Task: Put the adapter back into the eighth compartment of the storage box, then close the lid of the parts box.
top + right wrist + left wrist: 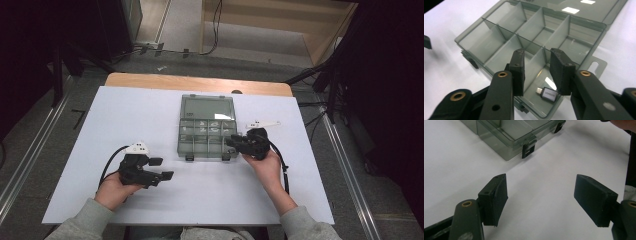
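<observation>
A white sheet (150, 115) covers most of the wooden table (195, 81), whose bare edge shows as a strip along the far side. On the sheet, towards the right, lies a small white piece (261, 124) on its own. The table stands on a grey floor (65, 125). Metal rails (30, 150) run along the floor on the left and on the right of the table. Black cables (216, 25) trail over the floor beyond the far edge, near a light wooden platform (280, 20). The corners of the room are dark.
</observation>
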